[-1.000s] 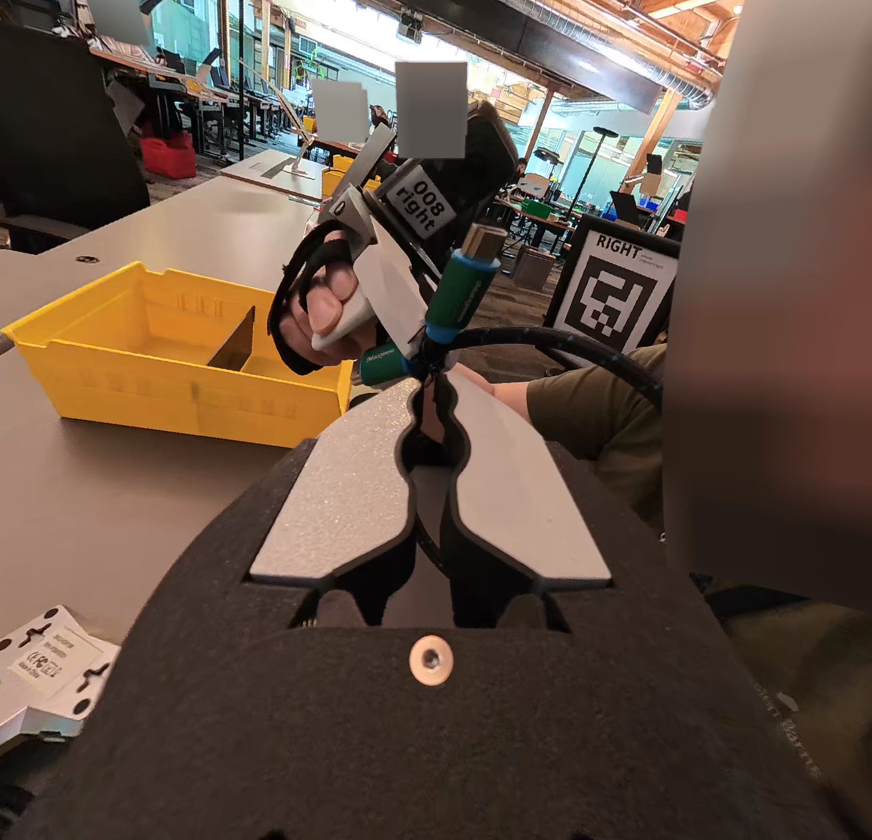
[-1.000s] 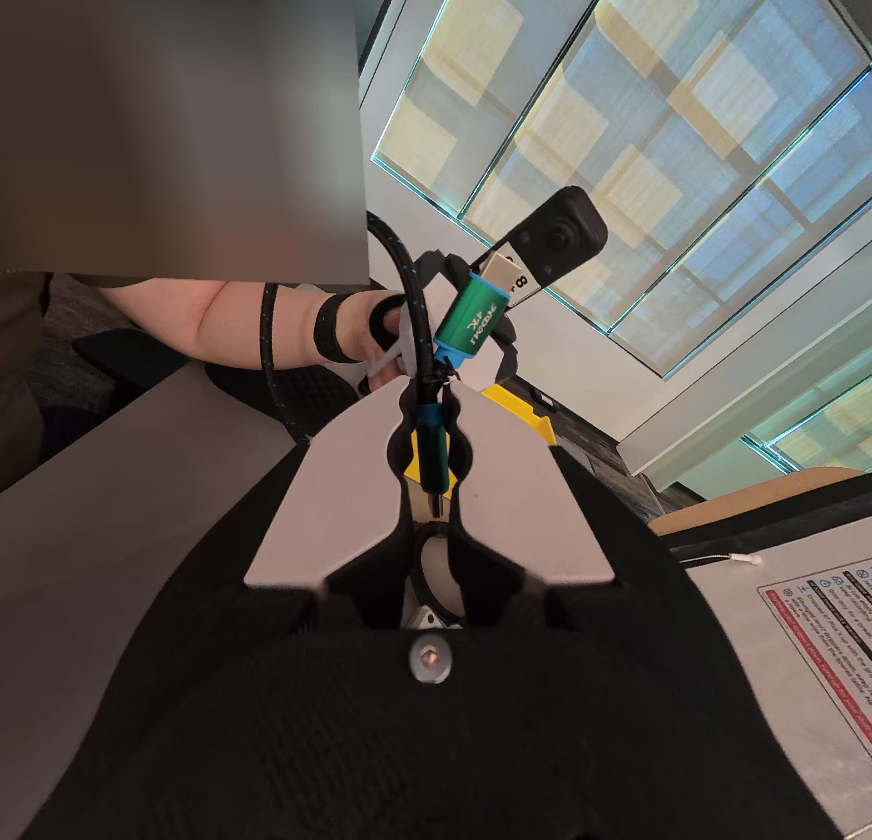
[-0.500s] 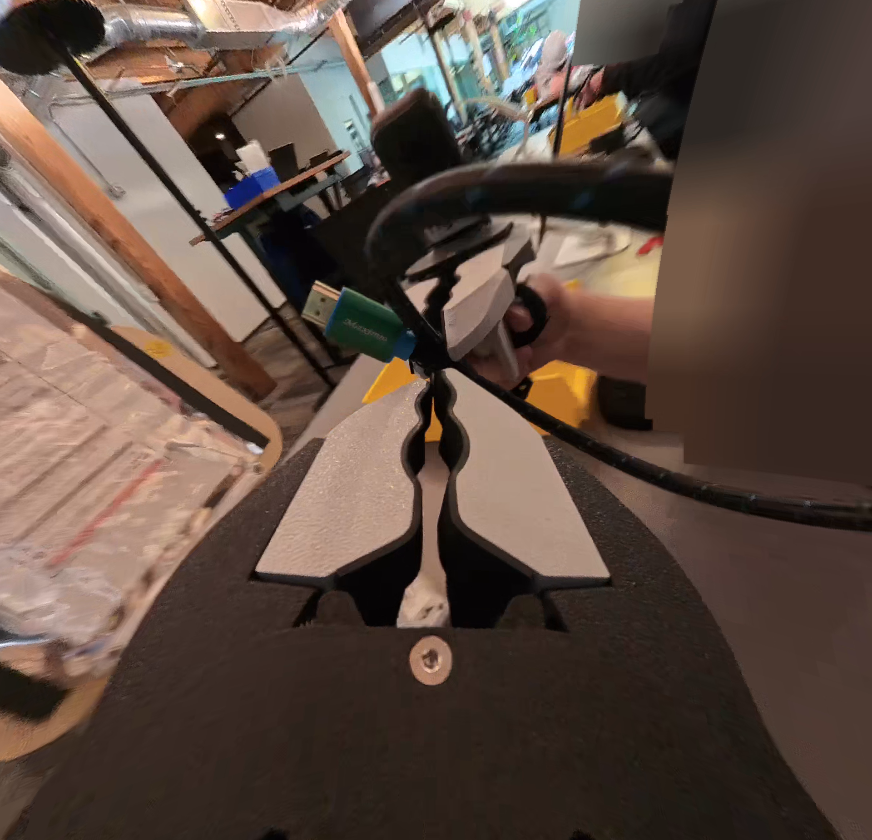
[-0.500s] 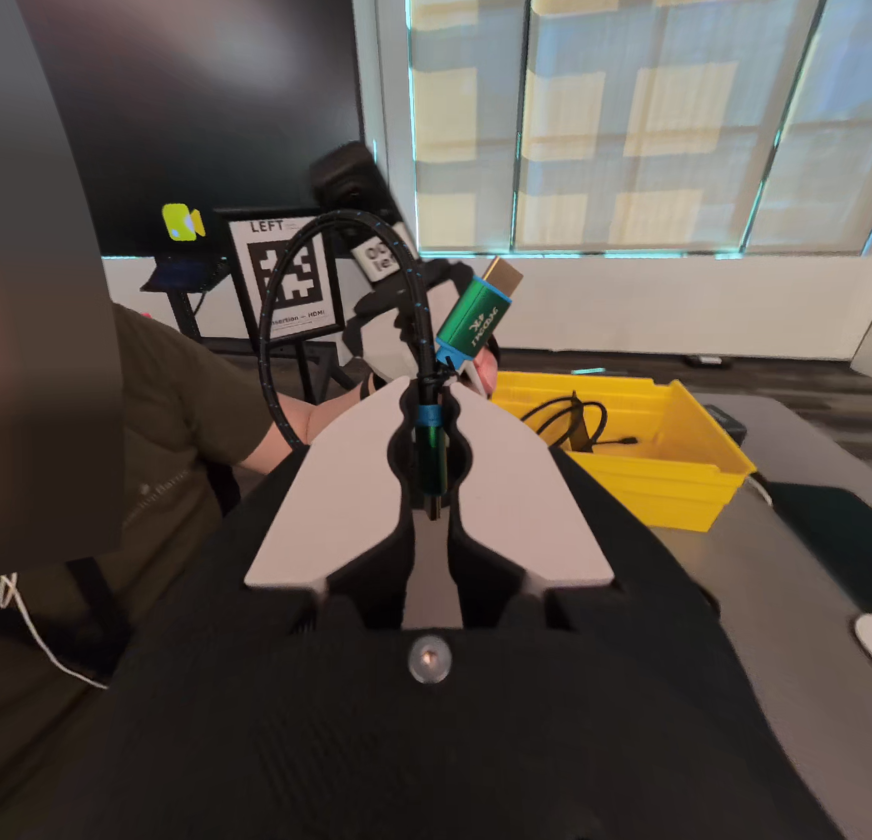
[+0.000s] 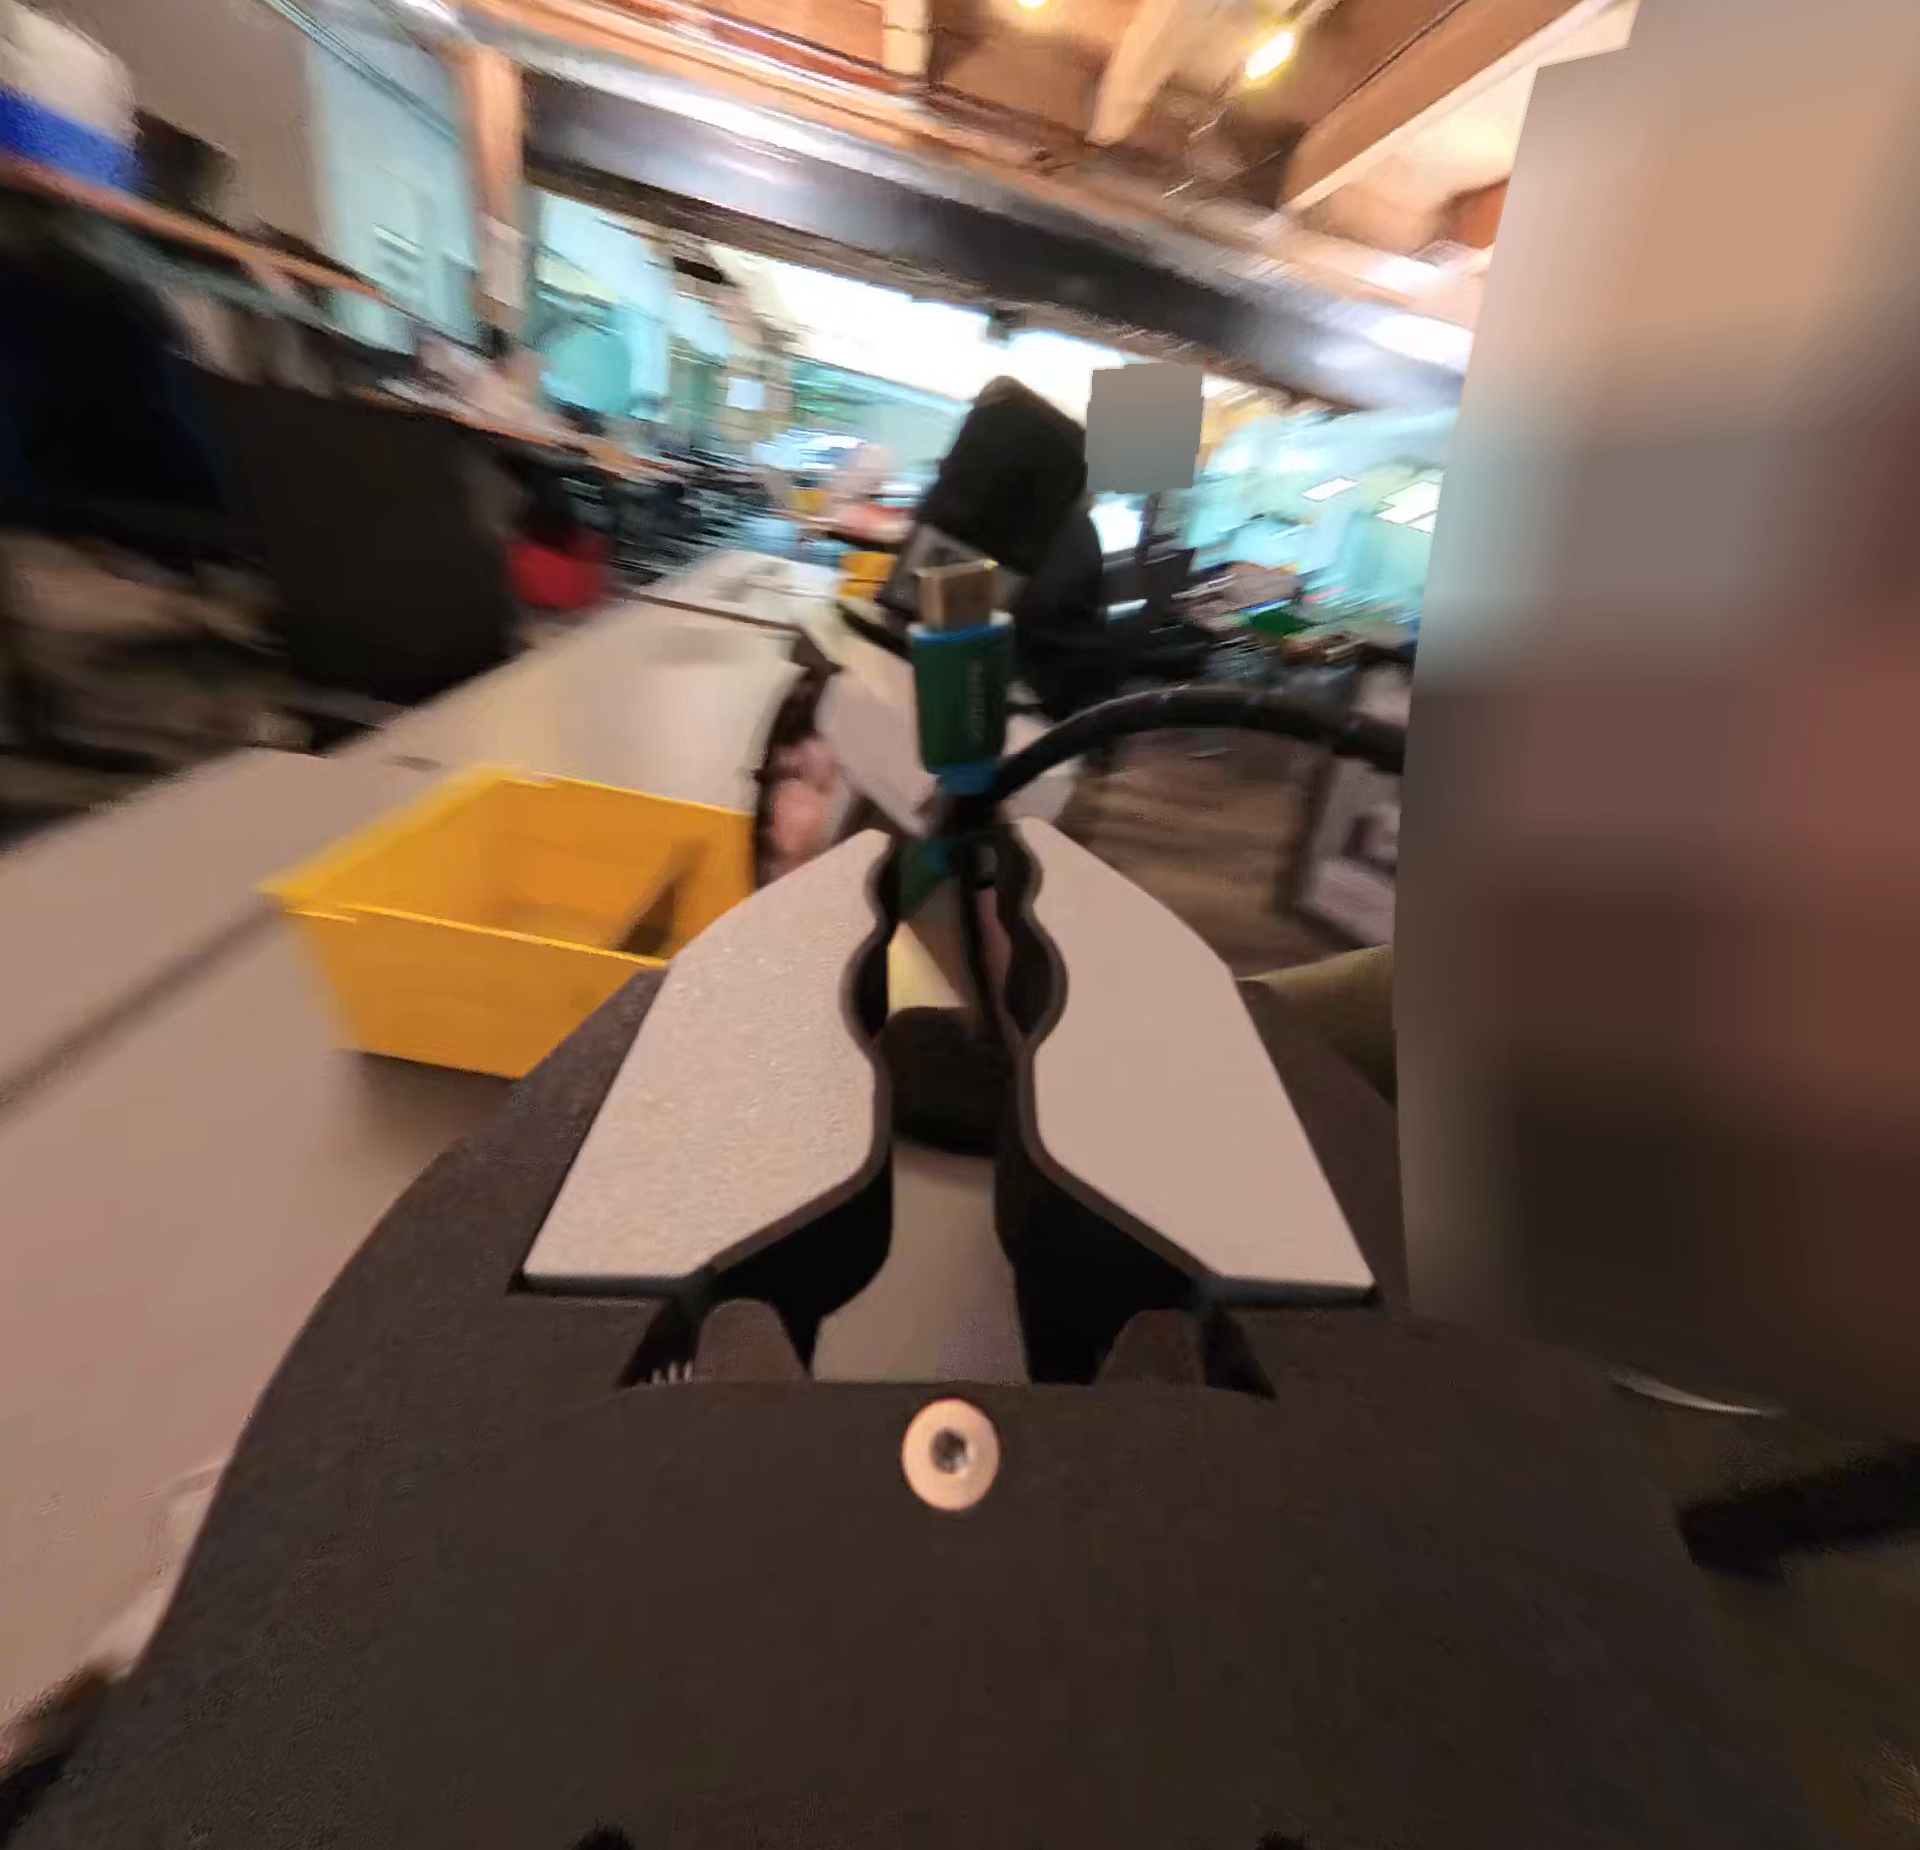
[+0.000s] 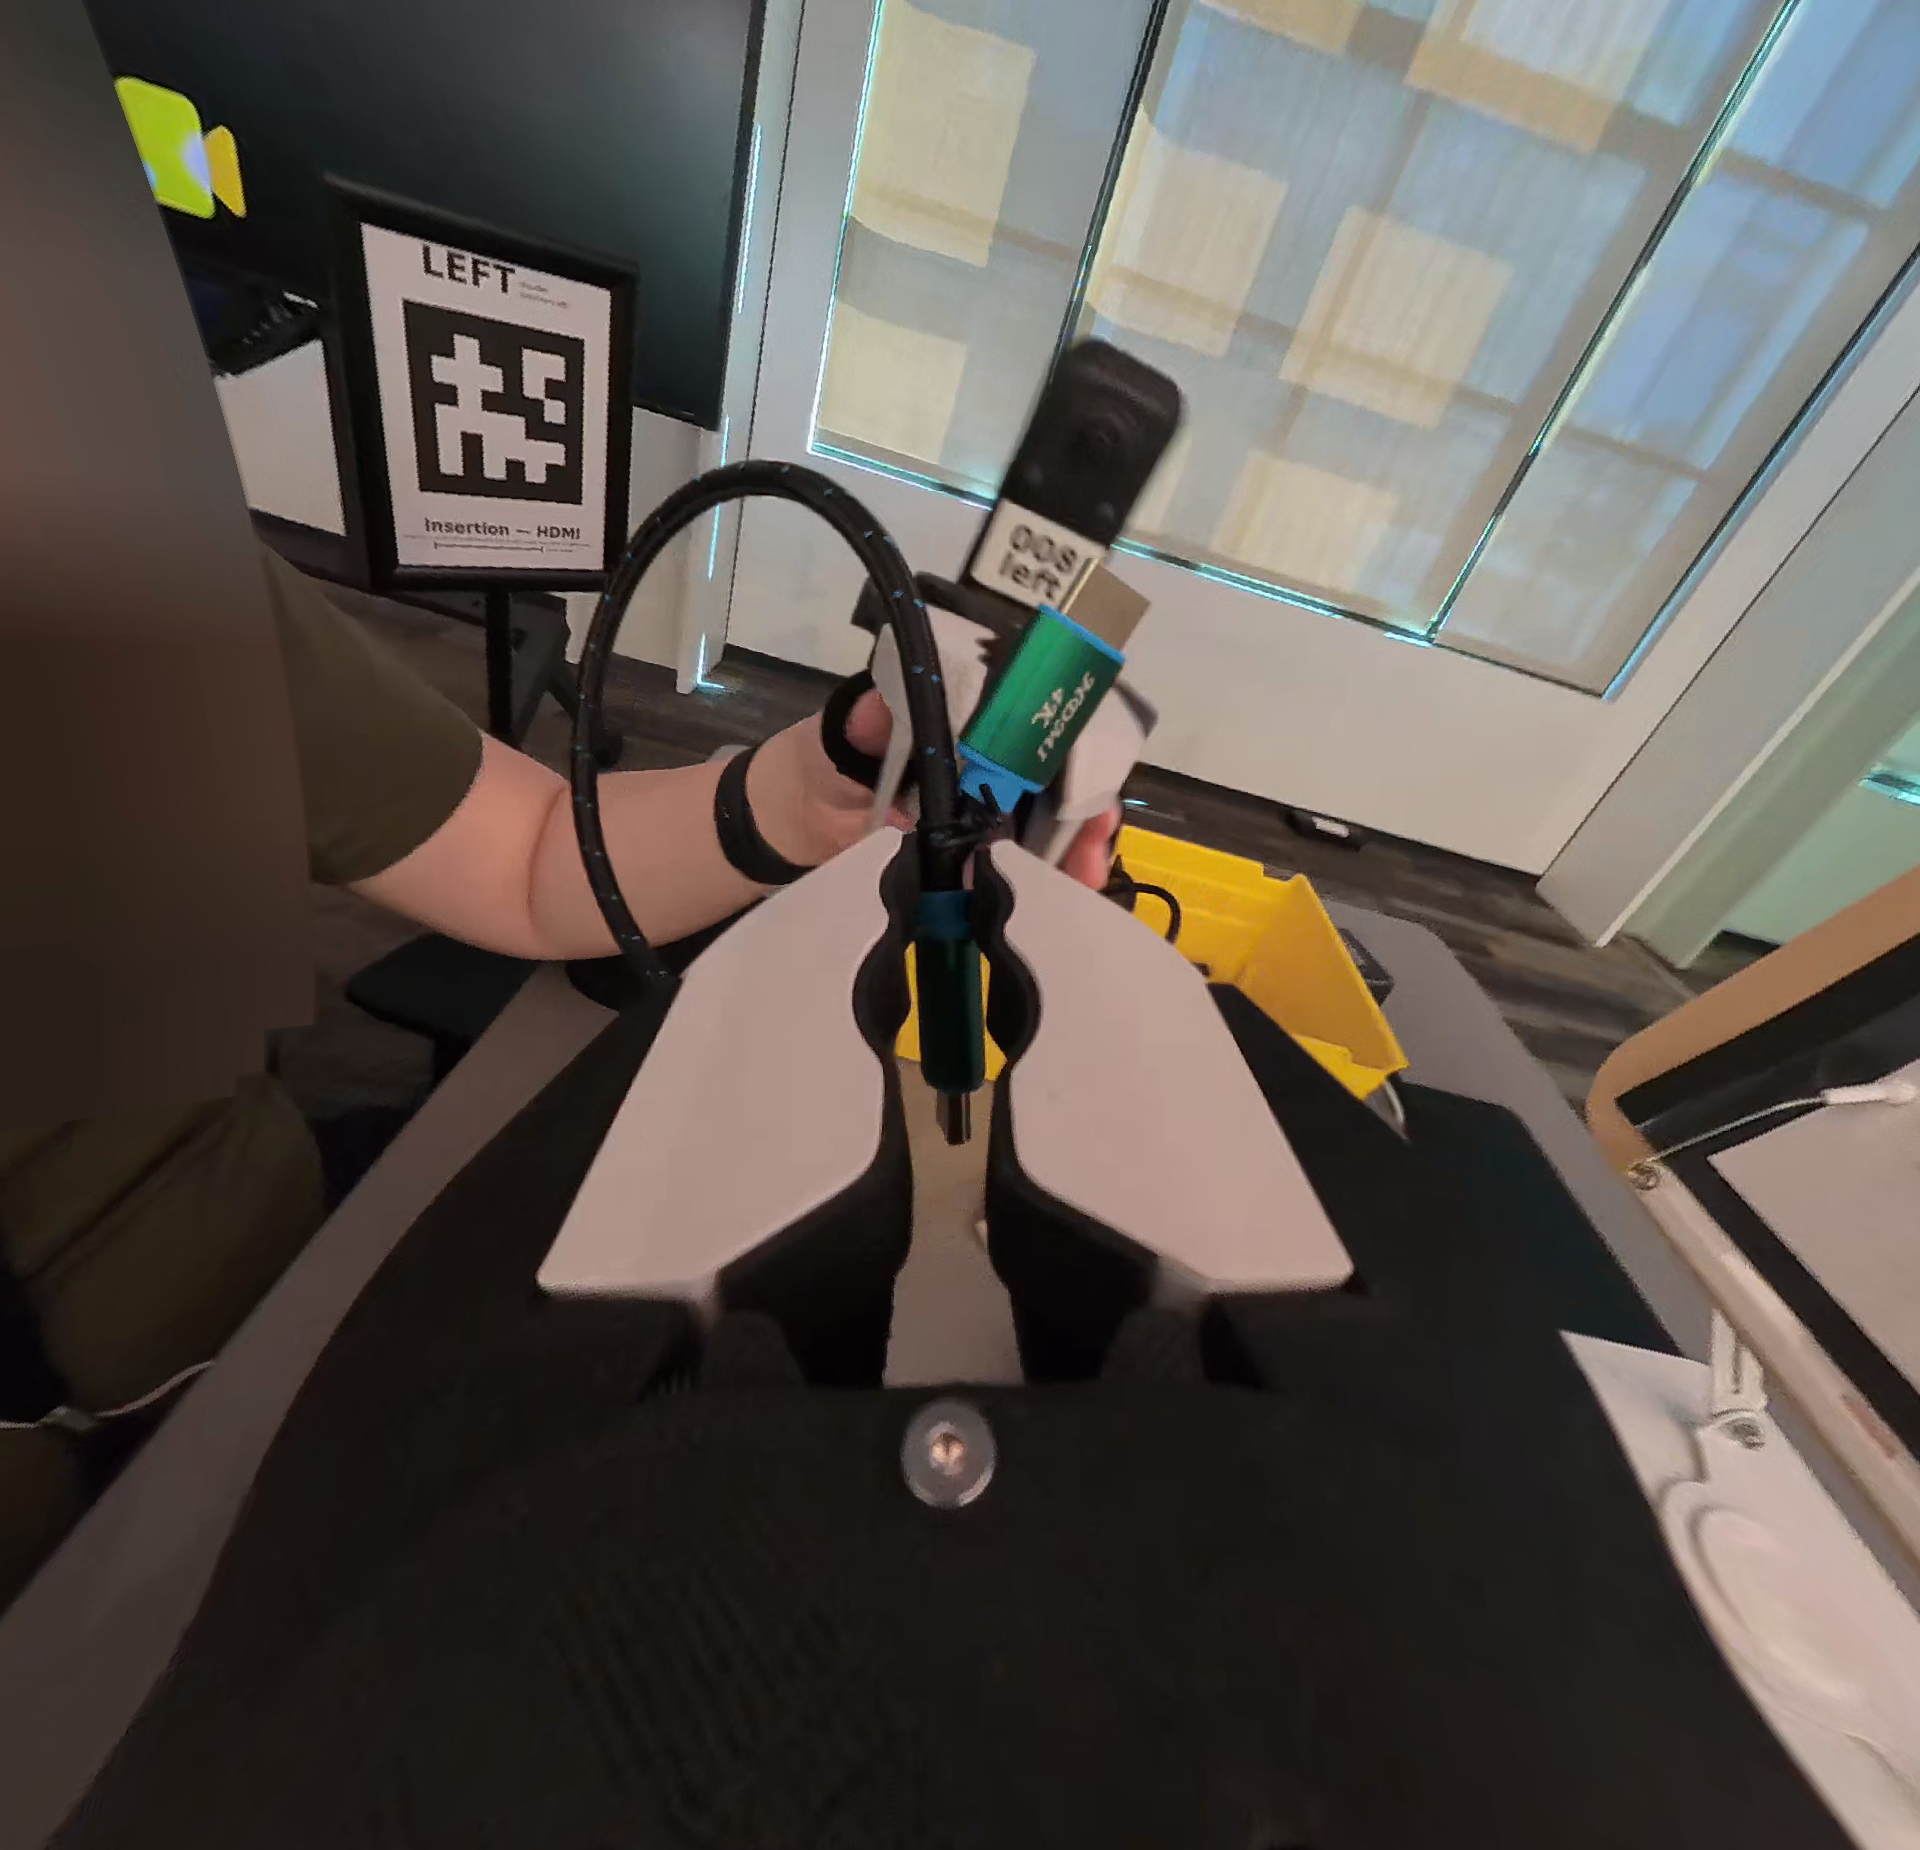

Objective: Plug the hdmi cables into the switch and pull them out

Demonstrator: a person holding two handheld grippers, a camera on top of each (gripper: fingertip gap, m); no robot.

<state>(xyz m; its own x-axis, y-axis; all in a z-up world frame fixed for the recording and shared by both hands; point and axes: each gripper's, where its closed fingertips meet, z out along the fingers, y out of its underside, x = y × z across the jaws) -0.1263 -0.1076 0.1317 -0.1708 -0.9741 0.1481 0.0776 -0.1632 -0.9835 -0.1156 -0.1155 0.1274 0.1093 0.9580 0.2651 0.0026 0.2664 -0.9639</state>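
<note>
Scanning from the left in my right wrist view, I see a framed marker sign [image 6: 497, 418] on a stand, then a bare forearm and hand [image 6: 800, 792] carrying the left gripper [image 6: 997, 813], and further right a yellow bin [image 6: 1288, 959] on the grey table [image 6: 312, 1385] with a thin black cord inside it.

The hdmi cable [image 6: 644, 678] is a short braided black lead with 2 green metal plugs. One green plug [image 6: 951, 1011] sits pinched between my right gripper [image 6: 951, 870] fingers, metal tip pointing back toward the camera. The second plug [image 6: 1044, 704] stands up just past those tips. In the left wrist view, which is badly smeared by motion, the left gripper [image 5: 951, 844] looks nearly closed around the thin cable neck below that upright plug [image 5: 961, 694]. No switch shows in either view.

I judge the cable light, its braid springy enough to hold that arch, so it will push back when bent. The plug shells are rigid and slick; gripping across the flat faces of the shell, not the cord, should steer insertion best.
</note>
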